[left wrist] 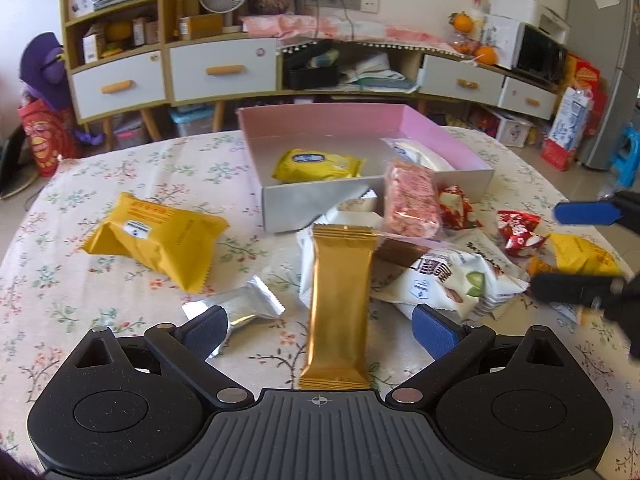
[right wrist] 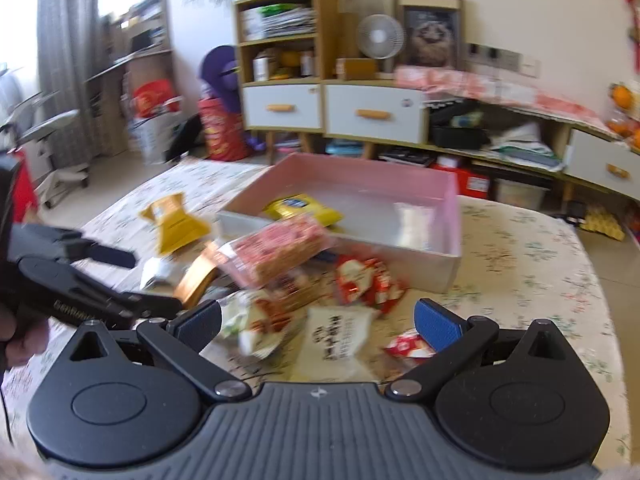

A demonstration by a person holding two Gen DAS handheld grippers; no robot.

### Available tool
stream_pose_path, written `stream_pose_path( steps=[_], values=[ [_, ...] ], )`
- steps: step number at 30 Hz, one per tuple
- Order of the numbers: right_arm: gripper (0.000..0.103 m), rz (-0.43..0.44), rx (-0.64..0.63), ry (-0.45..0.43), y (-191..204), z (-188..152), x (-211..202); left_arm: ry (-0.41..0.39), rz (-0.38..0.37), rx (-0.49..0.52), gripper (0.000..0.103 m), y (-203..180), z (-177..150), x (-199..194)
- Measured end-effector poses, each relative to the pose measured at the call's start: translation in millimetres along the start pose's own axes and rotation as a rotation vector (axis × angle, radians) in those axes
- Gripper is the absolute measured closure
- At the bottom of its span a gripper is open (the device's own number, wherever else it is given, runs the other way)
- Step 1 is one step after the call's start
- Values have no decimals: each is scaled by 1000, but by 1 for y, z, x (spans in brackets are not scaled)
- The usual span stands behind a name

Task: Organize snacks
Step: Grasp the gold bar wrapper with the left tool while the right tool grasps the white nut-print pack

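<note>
A pink box stands on the floral table and holds a yellow snack pack and a white pack. My left gripper is open, its jaws either side of a long gold bar lying in front of the box. A pink-speckled bar leans on the box's front wall. My right gripper is open above a white pack, with red-and-white packs beyond; it also shows at the right edge of the left wrist view.
A yellow pack and a silver pack lie left of the gold bar. A white bag with printed pictures lies right of it. More yellow packs sit far right. A cabinet with drawers stands behind the table.
</note>
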State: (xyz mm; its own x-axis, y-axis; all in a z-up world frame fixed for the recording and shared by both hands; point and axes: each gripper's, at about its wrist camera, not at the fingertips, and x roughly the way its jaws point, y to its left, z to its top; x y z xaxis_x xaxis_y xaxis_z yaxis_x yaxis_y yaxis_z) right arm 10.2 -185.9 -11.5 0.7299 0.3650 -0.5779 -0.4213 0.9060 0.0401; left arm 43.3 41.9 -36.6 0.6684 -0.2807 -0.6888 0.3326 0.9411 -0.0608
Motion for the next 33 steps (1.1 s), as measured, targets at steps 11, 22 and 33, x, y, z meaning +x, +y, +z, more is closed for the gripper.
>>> stream_pose_path(
  steps=[11, 22, 33],
  values=[
    [0, 87, -139, 98, 30, -10, 24, 43, -50, -30, 36, 4, 0, 14],
    [10, 48, -168, 126, 34, -6, 48, 87, -77, -53, 60, 4, 6, 31],
    [27, 46, -193, 123, 31, -3, 54, 102, -76, -68, 73, 8, 11, 37]
  ],
)
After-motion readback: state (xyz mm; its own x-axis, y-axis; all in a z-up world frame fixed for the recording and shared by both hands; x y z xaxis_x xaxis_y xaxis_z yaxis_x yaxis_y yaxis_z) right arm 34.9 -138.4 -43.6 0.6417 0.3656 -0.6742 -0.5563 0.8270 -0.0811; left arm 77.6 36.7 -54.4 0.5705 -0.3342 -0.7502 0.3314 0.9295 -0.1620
